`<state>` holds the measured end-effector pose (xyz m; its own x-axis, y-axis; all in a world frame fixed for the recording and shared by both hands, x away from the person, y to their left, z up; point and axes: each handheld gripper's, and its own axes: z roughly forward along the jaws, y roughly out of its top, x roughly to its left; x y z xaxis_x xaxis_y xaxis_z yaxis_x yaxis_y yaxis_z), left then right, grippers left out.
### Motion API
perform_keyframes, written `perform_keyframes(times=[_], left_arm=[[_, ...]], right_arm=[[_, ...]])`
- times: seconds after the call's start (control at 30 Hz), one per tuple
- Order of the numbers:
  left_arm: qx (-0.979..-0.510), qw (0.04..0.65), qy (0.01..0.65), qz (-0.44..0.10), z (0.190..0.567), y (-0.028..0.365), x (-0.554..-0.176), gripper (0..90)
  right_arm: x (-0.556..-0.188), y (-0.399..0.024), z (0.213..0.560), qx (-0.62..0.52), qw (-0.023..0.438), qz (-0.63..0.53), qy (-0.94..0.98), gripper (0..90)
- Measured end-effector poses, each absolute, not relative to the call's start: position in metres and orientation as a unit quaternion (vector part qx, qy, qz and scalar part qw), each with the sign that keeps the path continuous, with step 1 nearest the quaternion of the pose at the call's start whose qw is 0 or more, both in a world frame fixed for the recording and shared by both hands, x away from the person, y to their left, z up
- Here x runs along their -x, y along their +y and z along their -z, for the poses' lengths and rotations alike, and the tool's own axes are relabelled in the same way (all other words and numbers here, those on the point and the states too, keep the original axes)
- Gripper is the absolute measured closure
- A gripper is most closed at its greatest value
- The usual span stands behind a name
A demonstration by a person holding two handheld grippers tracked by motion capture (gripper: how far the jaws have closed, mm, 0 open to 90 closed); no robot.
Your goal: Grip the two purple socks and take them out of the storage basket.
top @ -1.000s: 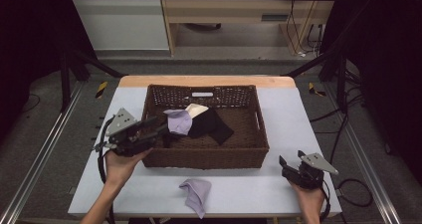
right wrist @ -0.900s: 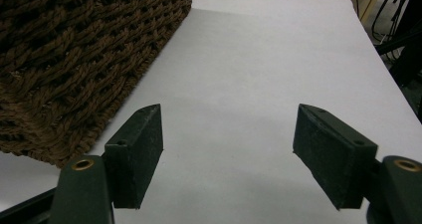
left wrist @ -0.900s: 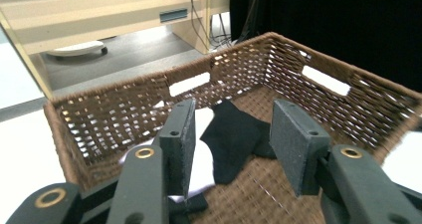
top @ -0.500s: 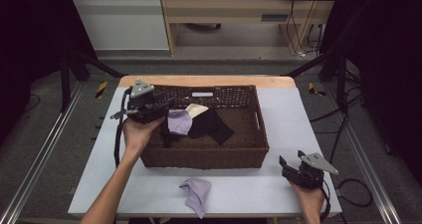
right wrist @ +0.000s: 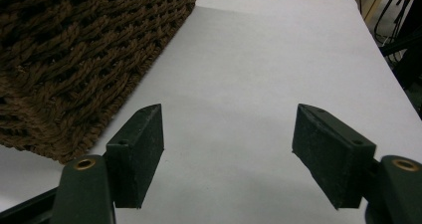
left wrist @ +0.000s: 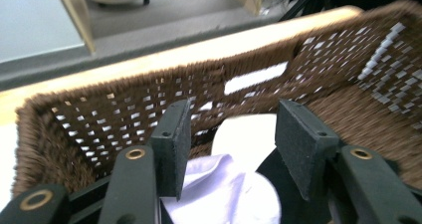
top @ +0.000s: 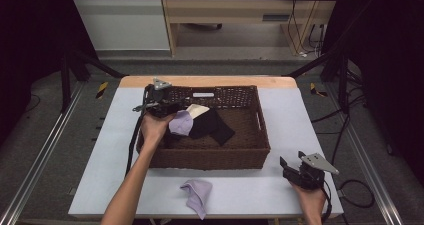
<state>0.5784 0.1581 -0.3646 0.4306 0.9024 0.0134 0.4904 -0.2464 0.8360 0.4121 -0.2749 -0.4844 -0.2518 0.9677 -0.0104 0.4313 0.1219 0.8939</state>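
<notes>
Currently the left gripper (top: 172, 106) sits over the back-left corner of the brown woven wicker basket (top: 210, 157), held by the person's left hand (top: 154, 127). Its jaws are spread apart with nothing clamped between them, and they point toward the basket's far wall. In the left gripper view (left wrist: 231, 144) a crumpled lavender cloth (left wrist: 219, 194) lies just below and between the jaws; whether the pads touch it I cannot tell. Just past the jaw tips is a cream-white cloth piece (left wrist: 244, 137), and a black cloth (left wrist: 278, 184) runs under the right-hand jaw.

From the high view, the lavender cloth (top: 181, 123) is bunched just right of the left gripper. The cream-white piece (top: 198, 110) sits right behind it, and the black cloth (top: 212, 126) spreads further right, its long axis running diagonally from the back-left toward the basket's middle. A white label (top: 203, 94) is on the far wall, right of the gripper.

A second lavender cloth (top: 196, 197) lies on the white tabletop (top: 295, 115) outside the basket, in front of its near wall, between the two grippers. Its long axis runs roughly front to back, with a narrow end toward the table's near edge.

The right gripper (top: 296, 171) is held low at the near-right of the table, well apart from the basket's right front corner. Its jaws are wide open and empty. In the right gripper view (right wrist: 234, 152) they frame bare tabletop (right wrist: 259, 74), with the basket's corner (right wrist: 79, 59) off to the jaws' left.
</notes>
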Motion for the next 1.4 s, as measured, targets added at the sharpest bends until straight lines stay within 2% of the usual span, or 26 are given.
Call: perform_keyframes(times=[0.07, 0.37, 0.67, 1.13, 1.3, 1.4], left_arm=[[-0.755, 0.383, 0.462, -0.264, 0.372, 0.153, -0.583, 47.7], [-0.792, 0.333, 0.468, -0.208, 0.394, 0.146, -0.597, 47.0], [-0.820, 0.284, 0.455, -0.202, 0.406, 0.142, -0.600, 50.4], [-0.868, 0.235, 0.409, -0.154, 0.425, 0.130, -0.602, 47.4], [-0.871, 0.212, 0.420, -0.140, 0.427, 0.129, -0.602, 56.4], [-0.874, 0.201, 0.422, -0.132, 0.428, 0.128, -0.602, 68.8]], right_arm=[[-0.412, -0.274, 0.484, -0.517, 0.326, -0.412, 0.675, 28.6], [-0.412, -0.274, 0.484, -0.517, 0.326, -0.412, 0.676, 28.6], [-0.410, -0.275, 0.484, -0.513, 0.331, -0.417, 0.673, 28.6], [-0.411, -0.275, 0.484, -0.516, 0.327, -0.415, 0.674, 28.6], [-0.412, -0.275, 0.485, -0.517, 0.325, -0.414, 0.675, 30.0], [-0.413, -0.276, 0.485, -0.520, 0.322, -0.414, 0.674, 30.0]])
